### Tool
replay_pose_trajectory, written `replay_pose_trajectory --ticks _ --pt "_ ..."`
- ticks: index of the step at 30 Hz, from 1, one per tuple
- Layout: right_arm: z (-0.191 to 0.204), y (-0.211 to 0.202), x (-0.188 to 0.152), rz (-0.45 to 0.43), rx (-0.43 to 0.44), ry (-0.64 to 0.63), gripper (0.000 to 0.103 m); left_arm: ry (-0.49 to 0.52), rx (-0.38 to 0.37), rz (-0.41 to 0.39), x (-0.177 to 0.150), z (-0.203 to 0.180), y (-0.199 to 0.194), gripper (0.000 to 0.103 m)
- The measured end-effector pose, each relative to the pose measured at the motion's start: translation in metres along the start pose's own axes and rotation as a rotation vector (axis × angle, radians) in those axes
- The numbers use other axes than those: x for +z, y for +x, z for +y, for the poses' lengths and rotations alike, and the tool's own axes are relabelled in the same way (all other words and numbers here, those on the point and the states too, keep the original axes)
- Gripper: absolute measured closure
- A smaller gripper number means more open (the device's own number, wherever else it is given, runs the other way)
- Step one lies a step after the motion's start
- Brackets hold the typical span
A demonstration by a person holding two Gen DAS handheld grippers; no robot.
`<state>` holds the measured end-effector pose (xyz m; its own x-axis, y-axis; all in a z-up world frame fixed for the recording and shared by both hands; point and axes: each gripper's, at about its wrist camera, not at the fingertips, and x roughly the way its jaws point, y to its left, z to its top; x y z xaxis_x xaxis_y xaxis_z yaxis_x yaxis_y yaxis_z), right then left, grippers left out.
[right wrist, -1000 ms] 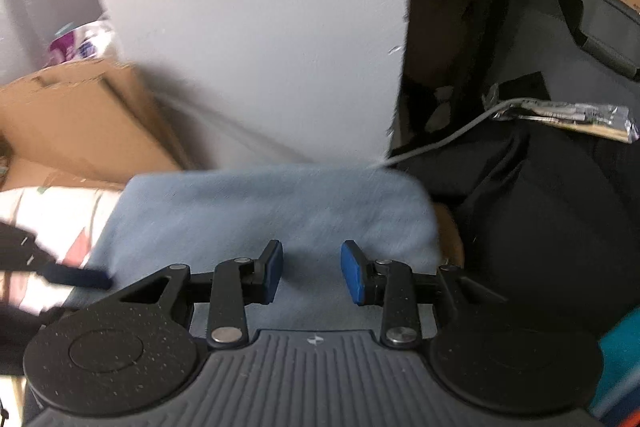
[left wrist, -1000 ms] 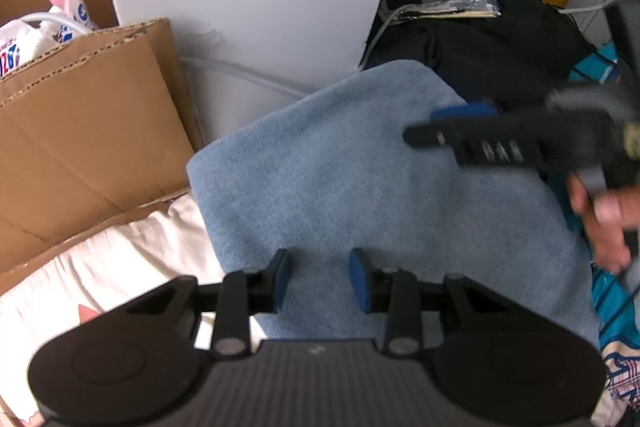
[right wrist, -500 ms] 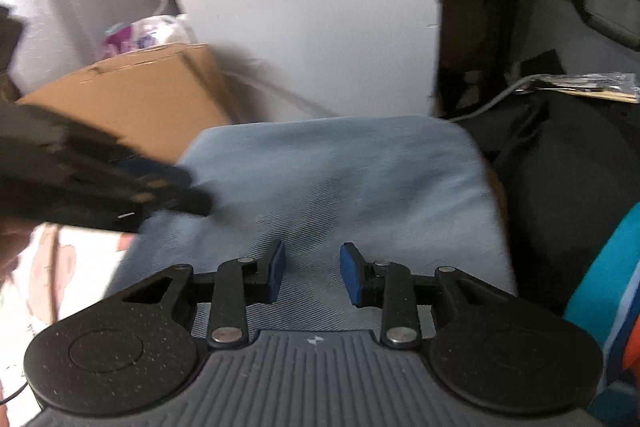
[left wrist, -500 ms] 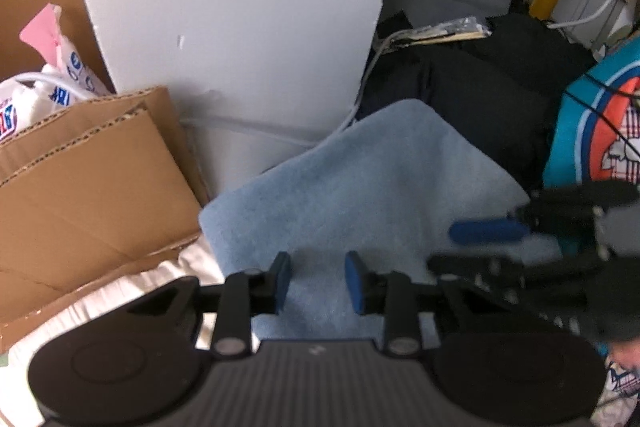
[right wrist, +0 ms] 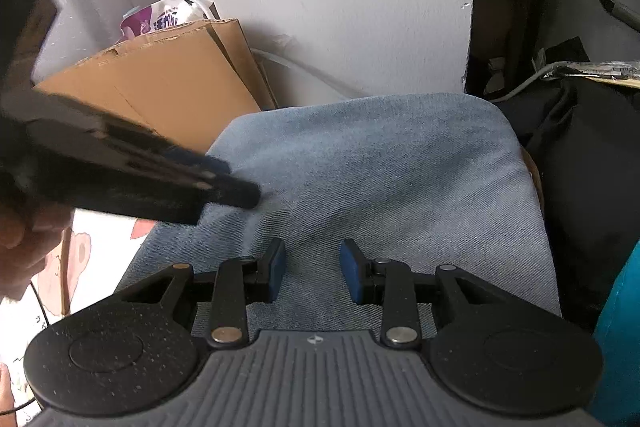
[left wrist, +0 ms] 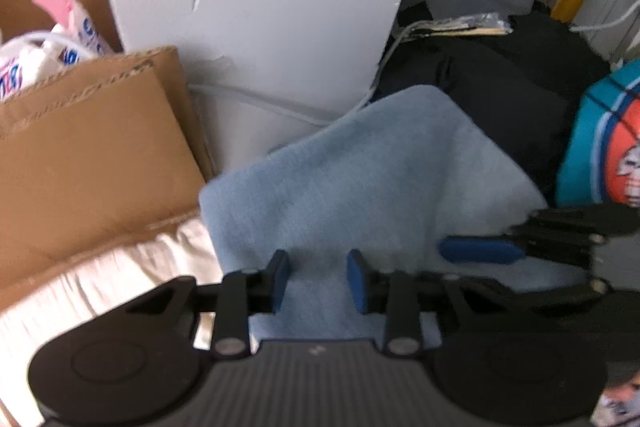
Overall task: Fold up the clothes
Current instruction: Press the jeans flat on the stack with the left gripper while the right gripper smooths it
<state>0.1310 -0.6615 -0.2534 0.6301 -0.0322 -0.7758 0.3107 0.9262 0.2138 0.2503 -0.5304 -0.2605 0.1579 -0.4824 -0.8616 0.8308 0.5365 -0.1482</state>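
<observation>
— Looking down both grippers, we see the folded blue denim garment (right wrist: 384, 187) lying flat below us, its far edge against the foot of the white wall (right wrist: 340, 7). From the right wrist view its long side runs away from us toward that wall; the far corners are rounded.

— And our jaws?

— On the left gripper (left wrist: 314, 281) they stand spread with only denim showing through the gap, nothing pinched. The right gripper (right wrist: 312, 277) is the same: jaws apart, hovering over the near half of the garment.

— Where do the two sit against the garment?

— The left gripper reaches in over its left edge in the right wrist view, blurred, with a hand (right wrist: 20, 247) behind it. The right one crosses the garment's right side in the left wrist view.

— What can't we make out?

— The garment's near edge is hidden under our own gripper bodies. Cardboard (left wrist: 88, 155) stands left of the garment, a dark bag (left wrist: 500, 87) right of it. Whether the fingertips touch the cloth, we cannot tell.
</observation>
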Motion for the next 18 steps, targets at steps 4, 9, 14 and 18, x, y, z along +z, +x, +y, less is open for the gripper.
replay_pose_trajectory --ticks 4,9,14,18 --pt "0.008 -0.008 -0.002 0.007 -0.026 -0.002 0.066 0.026 -0.027 0.003 -0.020 -0.012 -0.015 0.072" --pt "0.012 -0.020 -0.012 0.023 -0.005 -0.008 0.066 0.058 -0.063 0.025 -0.028 -0.020 -0.030 0.073" --pt "0.019 -0.033 -0.030 0.021 -0.002 -0.018 0.067 0.075 -0.097 0.057 -0.031 -0.026 -0.033 0.075" --pt "0.024 -0.041 -0.042 0.023 -0.004 -0.019 0.067 0.117 -0.095 0.064 -0.041 -0.030 -0.035 0.075"
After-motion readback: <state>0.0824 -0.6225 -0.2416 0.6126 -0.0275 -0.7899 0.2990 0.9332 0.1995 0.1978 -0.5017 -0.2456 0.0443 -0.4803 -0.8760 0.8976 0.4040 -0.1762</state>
